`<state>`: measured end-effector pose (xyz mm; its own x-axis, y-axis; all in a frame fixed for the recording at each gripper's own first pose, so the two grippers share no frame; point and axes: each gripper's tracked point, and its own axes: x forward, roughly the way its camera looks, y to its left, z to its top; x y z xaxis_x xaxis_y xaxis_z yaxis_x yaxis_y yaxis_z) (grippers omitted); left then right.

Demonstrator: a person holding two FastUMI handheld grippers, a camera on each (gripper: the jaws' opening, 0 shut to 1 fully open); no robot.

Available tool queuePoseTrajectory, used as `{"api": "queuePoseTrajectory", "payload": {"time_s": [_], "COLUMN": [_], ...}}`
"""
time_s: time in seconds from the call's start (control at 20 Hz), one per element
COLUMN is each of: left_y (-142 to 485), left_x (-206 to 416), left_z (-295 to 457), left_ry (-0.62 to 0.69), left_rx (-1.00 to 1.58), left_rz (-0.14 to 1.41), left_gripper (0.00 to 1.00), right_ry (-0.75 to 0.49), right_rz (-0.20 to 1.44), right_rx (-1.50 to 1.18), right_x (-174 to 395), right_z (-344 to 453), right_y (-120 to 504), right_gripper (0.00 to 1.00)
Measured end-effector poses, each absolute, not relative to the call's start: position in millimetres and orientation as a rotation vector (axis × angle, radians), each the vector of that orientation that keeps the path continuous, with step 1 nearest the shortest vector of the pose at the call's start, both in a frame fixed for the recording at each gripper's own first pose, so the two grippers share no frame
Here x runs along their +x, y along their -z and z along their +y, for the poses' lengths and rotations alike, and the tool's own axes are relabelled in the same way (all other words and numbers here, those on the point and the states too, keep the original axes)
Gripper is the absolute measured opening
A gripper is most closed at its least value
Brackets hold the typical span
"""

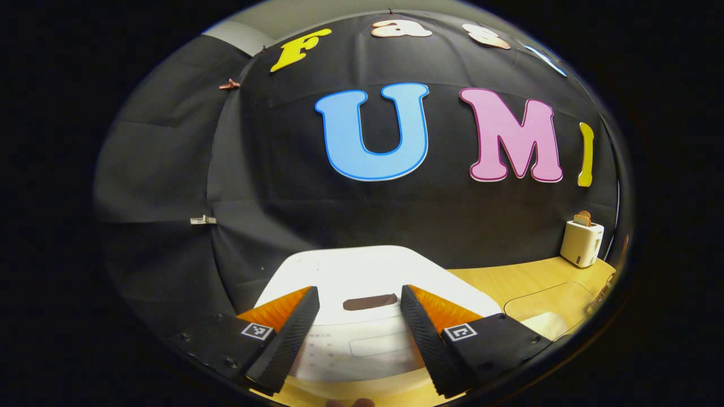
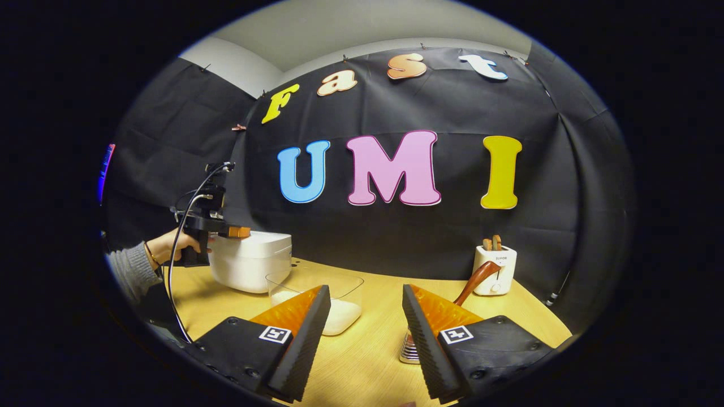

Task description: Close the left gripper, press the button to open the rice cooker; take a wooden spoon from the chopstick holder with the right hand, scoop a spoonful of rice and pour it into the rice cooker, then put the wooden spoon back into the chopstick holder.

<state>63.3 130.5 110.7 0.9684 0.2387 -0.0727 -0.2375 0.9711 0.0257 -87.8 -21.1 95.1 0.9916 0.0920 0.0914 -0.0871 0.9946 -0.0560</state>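
Jaws spread on my left gripper (image 1: 360,316), poised above the shut rice cooker (image 1: 367,277). Right gripper (image 2: 362,328) jaws spread too, near the wooden spoon (image 2: 476,281) standing in its holder (image 2: 408,347) on the counter (image 2: 367,362).

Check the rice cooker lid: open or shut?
Shut. In the right gripper view the rice cooker lid lies flat on the body, left hand-held gripper above it.

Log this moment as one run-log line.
left gripper: open, over closed rice cooker | right gripper: open, idle | wooden spoon: in chopstick holder
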Motion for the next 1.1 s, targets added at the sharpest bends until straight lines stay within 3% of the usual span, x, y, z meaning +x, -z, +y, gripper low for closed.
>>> {"api": "queuePoseTrajectory", "payload": {"time_s": [0.2, 0.55, 0.7, 0.95, 1.1], "left_y": [-118.9, -153.5, -137.5, -91.6, -65.7], "left_x": [57.3, 10.8, -7.3, -23.8, -31.3], "left_z": [129.1, 95.0, 67.9, 18.3, -0.2], "left_ry": [-0.234, -0.143, -0.065, 0.078, 0.126], "left_rx": [-0.004, -0.038, -0.031, -0.051, -0.036], "left_rz": [0.059, -0.136, -0.164, -0.140, -0.125], "left_gripper": [0.93, 0.93, 0.93, 0.93, 0.94], "right_ry": [-0.087, -0.096, -0.086, -0.097, -0.104], "right_rz": [-0.082, -0.126, -0.148, -0.174, -0.164], "right_rx": [-0.053, -0.048, -0.073, -0.105, -0.137], "right_x": [-84.2, -79.9, -76.7, -72.0, -63.0], "right_z": [-21.7, -10.9, -6.5, 9.7, 19.0], "right_y": [-89.9, -88.4, -87.2, -79.3, -64.9], "right_gripper": [0.80, 0.80, 0.80, 0.95, 0.96]}}
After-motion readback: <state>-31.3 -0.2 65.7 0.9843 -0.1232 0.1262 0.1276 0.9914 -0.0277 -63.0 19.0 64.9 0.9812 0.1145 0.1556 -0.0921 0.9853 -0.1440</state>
